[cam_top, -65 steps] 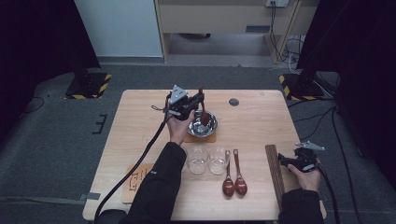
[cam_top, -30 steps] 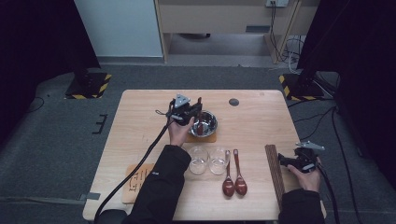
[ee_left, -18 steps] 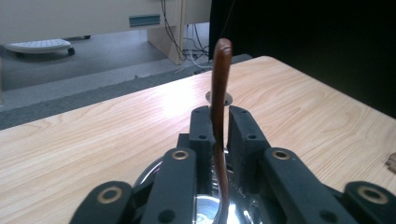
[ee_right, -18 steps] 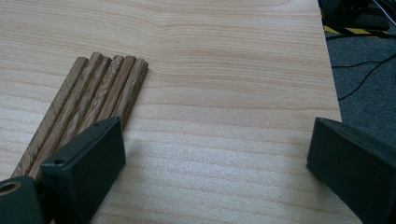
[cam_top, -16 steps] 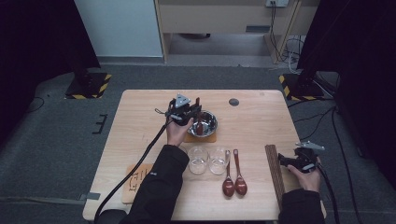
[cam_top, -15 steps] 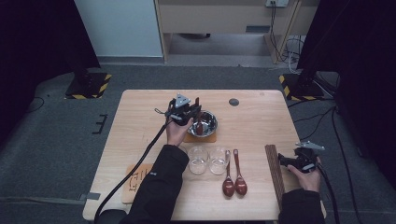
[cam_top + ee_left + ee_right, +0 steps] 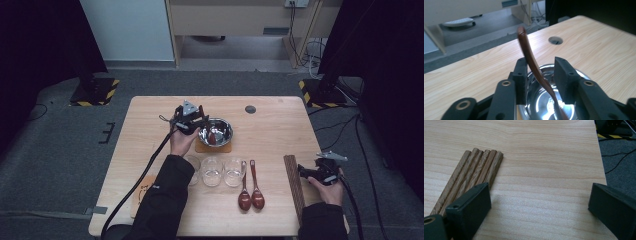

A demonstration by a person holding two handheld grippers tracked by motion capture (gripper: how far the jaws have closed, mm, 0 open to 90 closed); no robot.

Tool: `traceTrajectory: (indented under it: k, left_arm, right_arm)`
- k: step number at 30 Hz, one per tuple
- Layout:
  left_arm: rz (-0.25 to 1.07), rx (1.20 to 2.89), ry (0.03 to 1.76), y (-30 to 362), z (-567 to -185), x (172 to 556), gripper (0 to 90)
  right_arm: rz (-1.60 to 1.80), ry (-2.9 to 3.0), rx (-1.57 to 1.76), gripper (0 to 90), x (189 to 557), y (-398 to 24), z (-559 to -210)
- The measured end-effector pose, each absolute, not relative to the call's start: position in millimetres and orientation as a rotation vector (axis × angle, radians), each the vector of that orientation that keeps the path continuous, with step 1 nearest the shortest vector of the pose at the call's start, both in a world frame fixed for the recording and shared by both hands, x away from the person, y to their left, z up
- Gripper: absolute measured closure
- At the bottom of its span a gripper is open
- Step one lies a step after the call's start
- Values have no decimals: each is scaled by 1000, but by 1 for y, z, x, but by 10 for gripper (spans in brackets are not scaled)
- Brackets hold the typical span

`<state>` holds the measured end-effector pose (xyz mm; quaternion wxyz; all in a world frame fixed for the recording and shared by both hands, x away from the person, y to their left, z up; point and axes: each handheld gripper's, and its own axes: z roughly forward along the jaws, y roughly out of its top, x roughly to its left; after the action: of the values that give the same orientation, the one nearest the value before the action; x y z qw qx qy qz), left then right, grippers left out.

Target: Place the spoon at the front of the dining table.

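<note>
Release is happening — left gripper (image 7: 540,75) jaws have just been opening, freeing the wooden spoon (image 7: 534,67) into the steel bowl (image 7: 216,132); next, backing off toward six o'clock; right gripper (image 7: 540,202) is idling wide.

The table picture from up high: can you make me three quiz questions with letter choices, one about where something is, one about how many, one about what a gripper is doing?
1. Where is the metal bowl?
A. on a brown mat
B. on the floor
C. inside a glass

2. How many wooden spoons lie flat on the table?
A. five
B. none
C. two

3. How are the right gripper jaws?
A. clamped on a spoon
B. wide apart with nothing between
C. squeezing a glass

Answers:
1 A, a brown mat peeks out under the bowl.
2 C, two spoons lie beside the glasses.
3 B, bare table shows between them.
</note>
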<state>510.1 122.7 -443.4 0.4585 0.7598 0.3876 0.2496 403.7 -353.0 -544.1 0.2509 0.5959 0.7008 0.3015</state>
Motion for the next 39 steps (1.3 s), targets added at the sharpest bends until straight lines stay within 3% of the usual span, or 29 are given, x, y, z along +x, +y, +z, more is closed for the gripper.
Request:
traceTrajectory:
  k: [17,39]
  left_arm:
    - [638,1991,922,128,-439,506,452]
    - [568,2027,971,155,-469,496,350]
  right_arm:
    - [821,1907,1621,45,404,-353,-544]
    - [821,1907,1621,45,404,-353,-544]
